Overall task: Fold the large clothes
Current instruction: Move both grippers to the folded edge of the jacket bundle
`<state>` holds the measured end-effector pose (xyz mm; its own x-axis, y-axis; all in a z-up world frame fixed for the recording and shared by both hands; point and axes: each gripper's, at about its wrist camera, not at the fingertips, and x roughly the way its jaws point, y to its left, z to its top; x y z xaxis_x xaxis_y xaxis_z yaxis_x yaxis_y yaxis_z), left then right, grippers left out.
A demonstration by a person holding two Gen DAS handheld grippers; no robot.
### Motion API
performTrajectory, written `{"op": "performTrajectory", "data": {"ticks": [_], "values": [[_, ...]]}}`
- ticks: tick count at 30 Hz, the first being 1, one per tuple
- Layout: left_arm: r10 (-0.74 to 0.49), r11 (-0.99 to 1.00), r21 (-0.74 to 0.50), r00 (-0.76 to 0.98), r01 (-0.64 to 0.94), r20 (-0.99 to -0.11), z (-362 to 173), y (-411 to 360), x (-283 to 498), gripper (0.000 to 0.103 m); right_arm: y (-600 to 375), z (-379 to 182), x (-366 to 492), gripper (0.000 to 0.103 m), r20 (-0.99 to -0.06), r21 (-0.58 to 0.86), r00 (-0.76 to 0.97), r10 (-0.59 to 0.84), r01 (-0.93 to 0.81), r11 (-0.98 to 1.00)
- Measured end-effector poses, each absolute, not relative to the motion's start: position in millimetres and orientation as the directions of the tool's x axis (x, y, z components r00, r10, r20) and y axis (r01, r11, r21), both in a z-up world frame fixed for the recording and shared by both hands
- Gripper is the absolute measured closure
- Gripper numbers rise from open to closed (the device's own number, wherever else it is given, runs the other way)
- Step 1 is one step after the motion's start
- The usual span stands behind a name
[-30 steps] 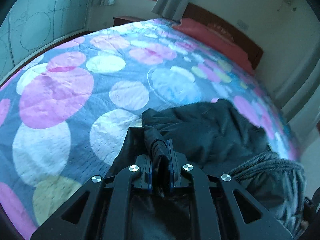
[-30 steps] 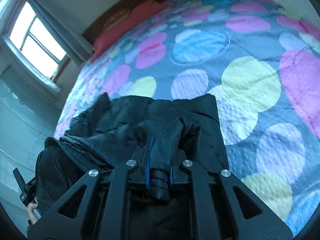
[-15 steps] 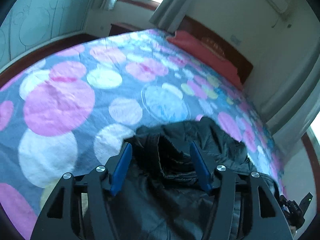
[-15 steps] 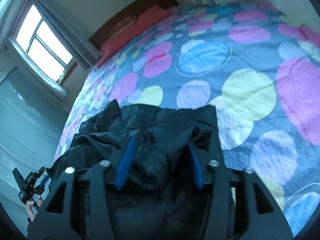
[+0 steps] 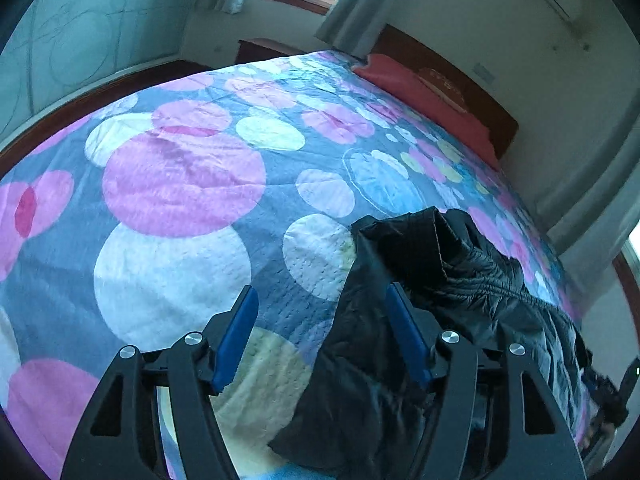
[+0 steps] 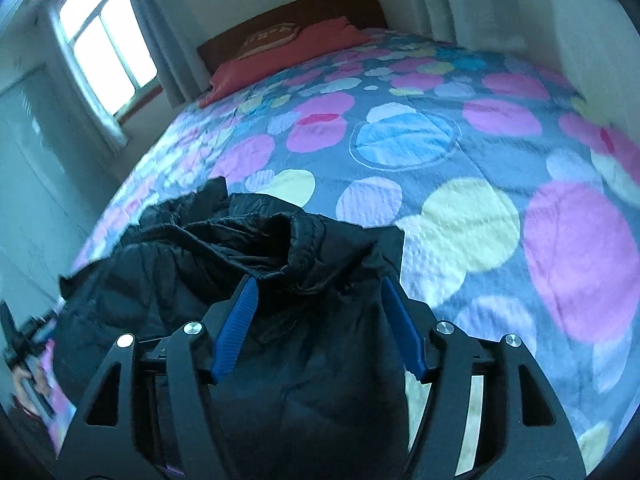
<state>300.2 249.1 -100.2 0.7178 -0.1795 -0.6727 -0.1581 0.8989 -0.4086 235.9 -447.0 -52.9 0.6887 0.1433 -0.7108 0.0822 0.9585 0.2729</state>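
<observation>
Both claws, clenched on folds of the black quilted padded jacket (image 6: 208, 256) a second ago, have since let go, and the left one has slid sideways off the garment so that mostly bedspread now shows between its fingers. The jacket lies bunched near the foot of the bed, on the grey bedspread printed with pink, white and blue circles (image 5: 180, 184), its puffy collar or hem edge standing up in a loose roll rather than lying flat.

That roll is the likeliest source of trouble: slippery, springy padding tends to unfold itself once released, so the fold just laid may creep open. Part of the jacket also seems to lie close to the bed's edge, where its weight could drag it off.

The left claw (image 5: 320, 340) is released, its jaws standing wide and still spreading a little; the jacket's edge lies against the inner face of its right-hand blue pad, not pinched. The right claw (image 6: 320, 316) is likewise released, jaws wide and still spreading, with jacket fabric heaped between them but no pad pressing on it.

Farther off, a red pillow (image 6: 288, 52) rests against the dark wooden headboard (image 6: 320, 4), beside a bright curtained window (image 6: 108, 52).
</observation>
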Motion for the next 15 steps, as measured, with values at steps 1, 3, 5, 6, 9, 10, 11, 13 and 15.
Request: {"op": "performTrajectory", "data": {"ticks": [1,3,5,6,9,10,11,13,15], "values": [[-0.186,0.902,-0.406,0.718,-0.145,-0.67,-100,249,302,0.038,-444,-54,241,0.039,-0.719,0.246,0.681,0.138,0.065,0.967],[-0.21,0.905,-0.409,0.715,-0.115,-0.667,-100,245,309,0.038,-439,-57,250,0.038,-0.732,0.203,0.67,0.127,0.037,0.979],[-0.227,0.908,-0.408,0.706,-0.096,-0.671,-101,240,315,0.038,-435,-60,259,0.037,-0.74,0.175,0.661,0.12,0.017,0.984],[-0.238,0.91,-0.406,0.699,-0.082,-0.674,-101,235,320,0.038,-435,-61,263,0.037,-0.744,0.172,0.657,0.122,0.011,0.985],[-0.254,0.918,-0.393,0.685,-0.051,-0.682,-101,224,332,0.038,-435,-63,274,0.036,-0.752,0.166,0.646,0.129,-0.004,0.986],[-0.258,0.923,-0.383,0.678,-0.038,-0.688,-101,220,338,0.038,-436,-63,278,0.034,-0.755,0.163,0.642,0.132,-0.012,0.987],[-0.259,0.928,-0.371,0.67,-0.026,-0.696,-102,217,344,0.038,-437,-64,282,0.033,-0.759,0.16,0.637,0.137,-0.021,0.987],[-0.27,0.932,-0.363,0.654,-0.007,-0.706,-104,213,355,0.038,-439,-66,292,0.032,-0.769,0.153,0.622,0.148,-0.046,0.987],[-0.3,0.93,-0.368,0.626,0.023,-0.72,-106,211,368,0.038,-439,-67,295,0.032,-0.771,0.154,0.619,0.152,-0.05,0.987]]}}
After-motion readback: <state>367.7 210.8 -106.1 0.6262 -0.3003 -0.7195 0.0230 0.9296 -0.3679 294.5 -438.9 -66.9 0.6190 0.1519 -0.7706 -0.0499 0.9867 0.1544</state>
